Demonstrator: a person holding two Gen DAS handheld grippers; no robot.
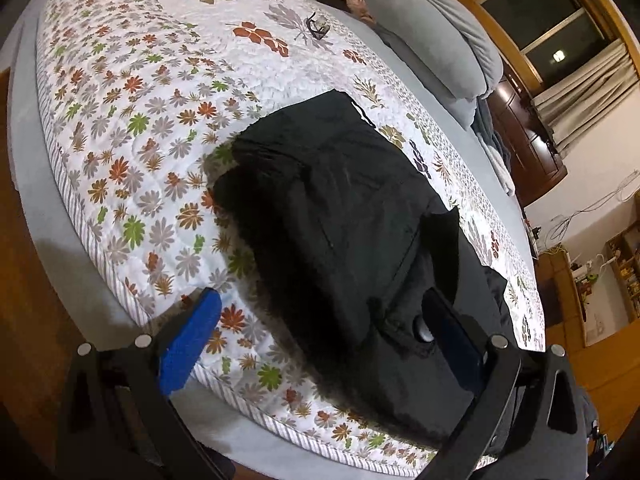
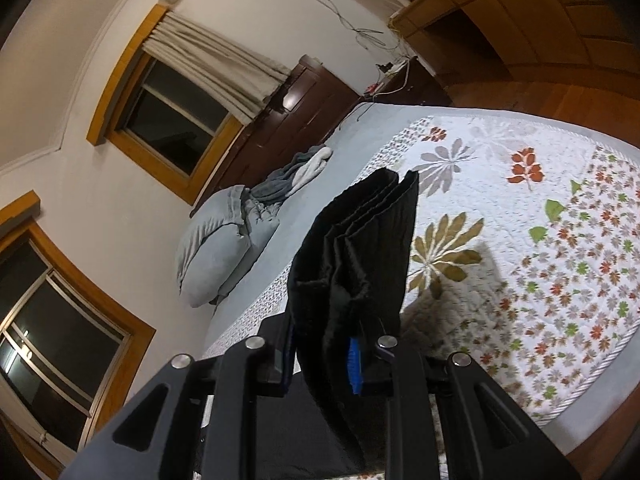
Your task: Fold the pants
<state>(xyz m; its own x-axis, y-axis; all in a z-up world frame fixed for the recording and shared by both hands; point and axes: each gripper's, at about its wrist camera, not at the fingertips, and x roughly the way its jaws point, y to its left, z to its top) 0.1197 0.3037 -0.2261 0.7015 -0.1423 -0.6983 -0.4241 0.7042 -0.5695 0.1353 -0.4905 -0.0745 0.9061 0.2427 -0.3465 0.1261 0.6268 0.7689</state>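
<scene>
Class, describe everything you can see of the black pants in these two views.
The black pants look like soft, matte, fleecy fabric. Most of them lie in a folded heap on the floral quilt. One stacked, layered end is lifted upright, pinched in the shut right gripper. The left gripper is open over the heap, one finger on the cloth.

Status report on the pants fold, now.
Left gripper open, fingers astride the black pants on the floral quilt. Right gripper shut on pants, bunched folds lifted. Small dark object far up the quilt, not in the way.
</scene>
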